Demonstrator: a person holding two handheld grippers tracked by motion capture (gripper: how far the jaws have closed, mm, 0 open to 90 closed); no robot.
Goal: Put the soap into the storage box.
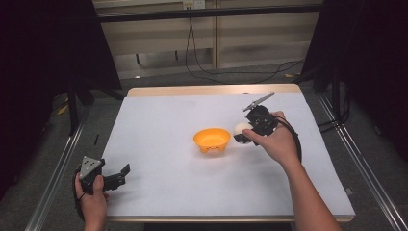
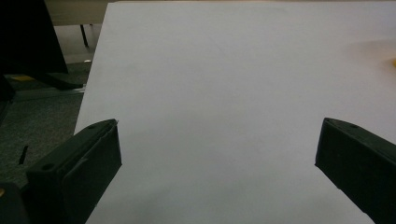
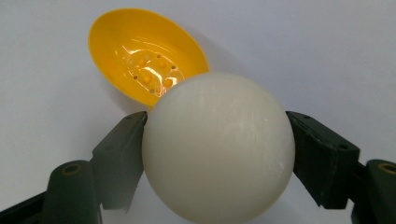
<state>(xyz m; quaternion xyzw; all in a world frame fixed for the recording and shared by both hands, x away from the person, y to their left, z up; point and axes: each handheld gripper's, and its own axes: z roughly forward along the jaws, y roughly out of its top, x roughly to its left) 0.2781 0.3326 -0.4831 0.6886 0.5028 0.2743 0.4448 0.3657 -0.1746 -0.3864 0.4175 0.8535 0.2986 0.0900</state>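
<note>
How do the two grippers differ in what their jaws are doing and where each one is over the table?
The right gripper is shut on a white ball beside the orange bowl; the left gripper stands open, holding nothing, near the table's front-left corner. Both have black jaws and are hand-held.

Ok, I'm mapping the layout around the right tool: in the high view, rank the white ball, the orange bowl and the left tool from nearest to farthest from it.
1. White ball: clamped in the right tool.
2. Orange bowl: just left of it, mid-table.
3. Left tool: far off at the table's near left corner, open.
</note>
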